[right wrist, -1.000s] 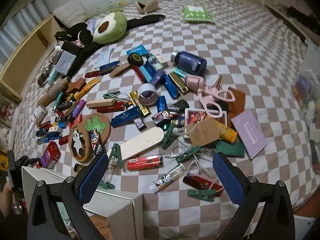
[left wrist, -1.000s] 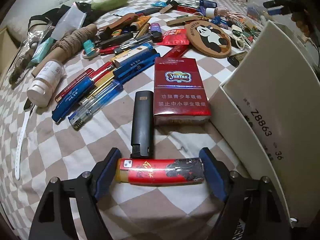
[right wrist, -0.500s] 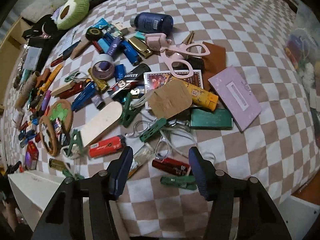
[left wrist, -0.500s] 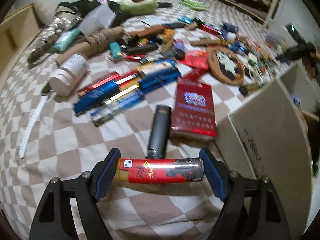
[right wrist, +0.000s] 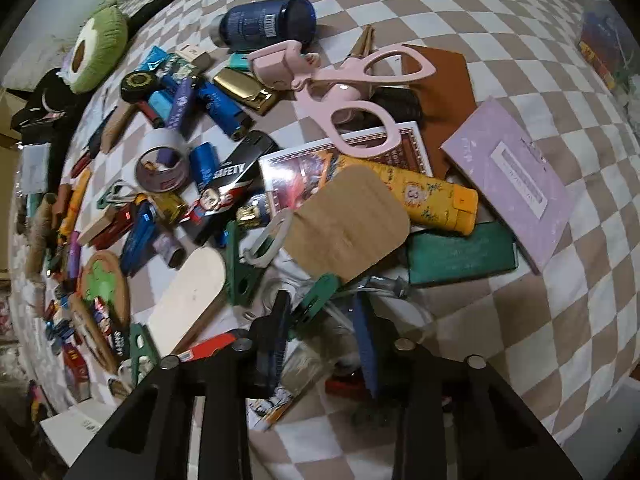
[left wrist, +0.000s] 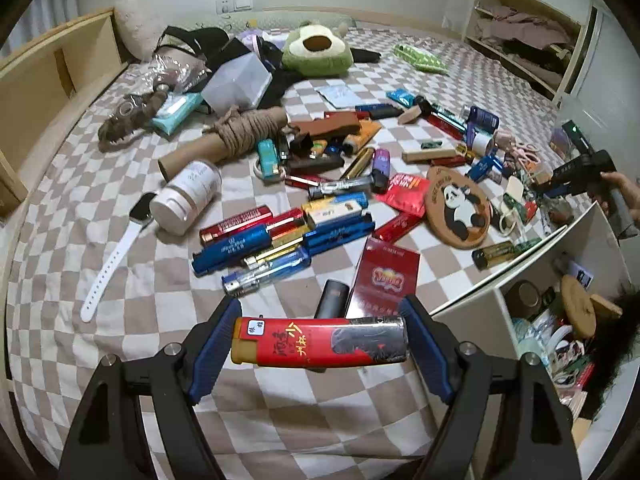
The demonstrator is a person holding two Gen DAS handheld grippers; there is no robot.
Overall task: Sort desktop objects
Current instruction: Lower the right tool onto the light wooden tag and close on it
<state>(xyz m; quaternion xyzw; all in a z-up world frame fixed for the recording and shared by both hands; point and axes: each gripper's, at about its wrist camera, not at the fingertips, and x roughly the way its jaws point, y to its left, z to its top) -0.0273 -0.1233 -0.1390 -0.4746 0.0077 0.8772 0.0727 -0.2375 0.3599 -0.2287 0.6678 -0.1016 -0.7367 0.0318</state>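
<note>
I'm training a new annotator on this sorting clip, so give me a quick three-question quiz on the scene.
1. True or false: the left gripper holds a red lighter end to end between its jaws.
2. The pink scissors partly overlie: A) the bordered card, B) a laptop, C) a plate.
3. Which animal is on the round coaster?
Key: 1 true; 2 A; 3 panda.

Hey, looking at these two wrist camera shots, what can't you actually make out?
- Right wrist view: what the right gripper is closing on; its fingers and blur hide it.
- Left wrist view: the black lighter, lower end behind the red lighter.
- Left wrist view: the white box contents, cut off by the edge.
</note>
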